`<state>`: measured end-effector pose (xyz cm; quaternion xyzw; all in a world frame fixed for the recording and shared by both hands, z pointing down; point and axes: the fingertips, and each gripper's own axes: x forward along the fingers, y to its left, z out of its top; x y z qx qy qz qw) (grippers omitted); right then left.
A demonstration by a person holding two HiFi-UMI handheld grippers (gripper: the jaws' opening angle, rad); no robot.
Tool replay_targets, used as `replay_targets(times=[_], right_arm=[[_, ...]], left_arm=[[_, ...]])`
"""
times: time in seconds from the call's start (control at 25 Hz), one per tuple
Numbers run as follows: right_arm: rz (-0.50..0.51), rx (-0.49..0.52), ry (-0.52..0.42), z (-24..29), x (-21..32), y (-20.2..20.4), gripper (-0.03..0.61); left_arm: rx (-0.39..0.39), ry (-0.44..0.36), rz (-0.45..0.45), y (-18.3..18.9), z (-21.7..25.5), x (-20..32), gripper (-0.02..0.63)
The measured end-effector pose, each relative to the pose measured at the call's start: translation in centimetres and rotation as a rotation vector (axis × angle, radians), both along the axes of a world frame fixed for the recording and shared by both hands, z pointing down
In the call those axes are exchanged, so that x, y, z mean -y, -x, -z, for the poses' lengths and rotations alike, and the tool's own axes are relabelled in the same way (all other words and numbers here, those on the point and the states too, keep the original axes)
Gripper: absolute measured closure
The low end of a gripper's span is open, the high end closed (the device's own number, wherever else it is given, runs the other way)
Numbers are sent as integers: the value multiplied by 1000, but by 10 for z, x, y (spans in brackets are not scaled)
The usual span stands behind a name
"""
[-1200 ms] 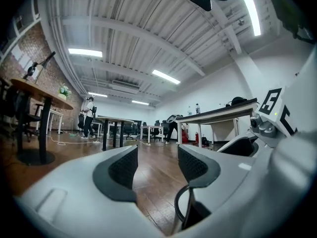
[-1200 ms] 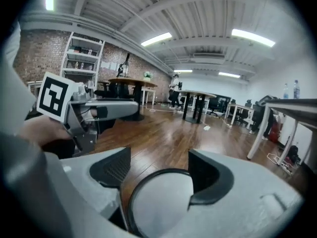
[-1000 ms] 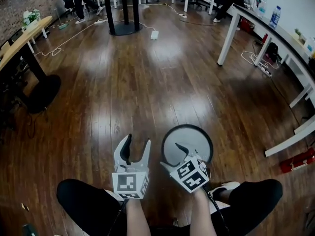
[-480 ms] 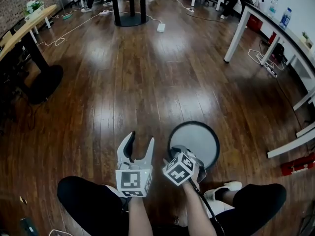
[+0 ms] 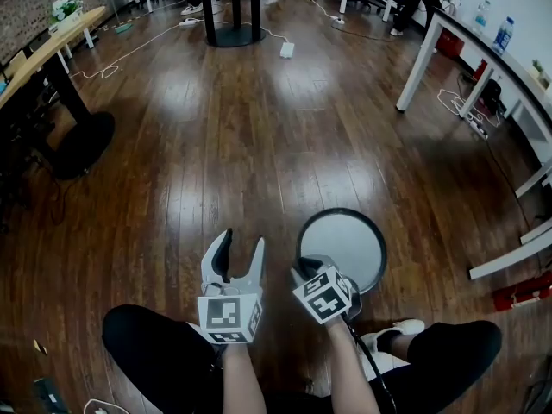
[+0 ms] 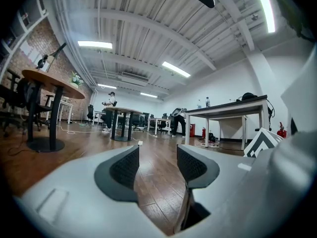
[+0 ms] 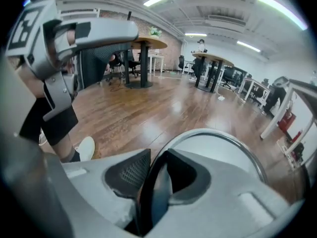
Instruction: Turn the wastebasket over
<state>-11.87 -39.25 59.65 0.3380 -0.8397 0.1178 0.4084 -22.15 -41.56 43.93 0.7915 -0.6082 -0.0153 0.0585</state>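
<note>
The wastebasket [image 5: 349,240] is a round bin with a dark rim and a pale inside, standing mouth up on the wood floor just right of centre. My right gripper [image 5: 309,268] points down at its near-left rim. In the right gripper view the dark rim [image 7: 218,135] runs between the two pads, and the right gripper [image 7: 157,166] has its jaws closing on it, both pads against the thin wall. My left gripper [image 5: 241,242] hovers level to the left of the bin, apart from it. In its own view the left gripper [image 6: 157,162] is open, with only floor between its fingers.
My knees [image 5: 147,343] and a white shoe [image 5: 392,329] are right behind the bin. White desks [image 5: 448,37] line the right side. Black round-based tables stand at left [image 5: 82,141] and at the back [image 5: 233,33]. Cables and a power strip [image 5: 287,50] lie on the floor far off.
My right gripper has come down onto the bin's near rim and its jaws have narrowed around the wall. The left gripper has stayed about where it was.
</note>
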Motion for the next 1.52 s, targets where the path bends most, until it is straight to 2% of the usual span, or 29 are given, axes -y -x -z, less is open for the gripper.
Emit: replay_targets(times=[0.2, 0.28, 0.4, 0.52, 0.64, 0.72, 0.8, 0.92, 1.0, 1.08, 1.2, 1.28, 1.44, 1.52], right_arm=[[-4, 99, -38, 22, 8, 0, 515], [-18, 171, -52, 33, 12, 1, 515], [-60, 344, -70, 60, 17, -1, 517], [-120, 567, -63, 80, 25, -16, 518], [-221, 762, -27, 73, 32, -45, 528], [-298, 826, -2, 53, 35, -67, 532], [-377, 822, 27, 25, 36, -89, 534], [-498, 736, 83, -24, 33, -119, 531], [-562, 762, 110, -43, 30, -132, 529], [-578, 795, 111, -45, 30, -134, 532], [-548, 729, 108, -44, 32, -131, 526], [-528, 675, 104, -43, 31, -130, 523], [-489, 554, 31, -34, 34, -130, 516], [-465, 512, -6, -25, 35, -129, 445]], left_arm=[[-1, 5, 15, 7, -1, -4, 354], [1, 4, 16, 7, -2, -5, 353], [2, -2, 20, 8, 2, -5, 356], [2, -1, 23, 8, 2, -5, 356], [6, 5, 16, 5, -1, -4, 356], [10, 10, 10, 2, -4, -3, 356], [14, 18, 7, 1, -8, -1, 357], [24, 39, 8, 0, -16, 1, 357], [31, 57, 9, 0, -24, 2, 357], [36, 79, 12, 3, -33, 3, 357], [39, 131, 31, 14, -49, 4, 357], [17, 209, 55, 25, -66, 3, 357], [-111, 414, 76, 46, -120, -6, 321], [-148, 510, 57, 47, -148, -14, 292]])
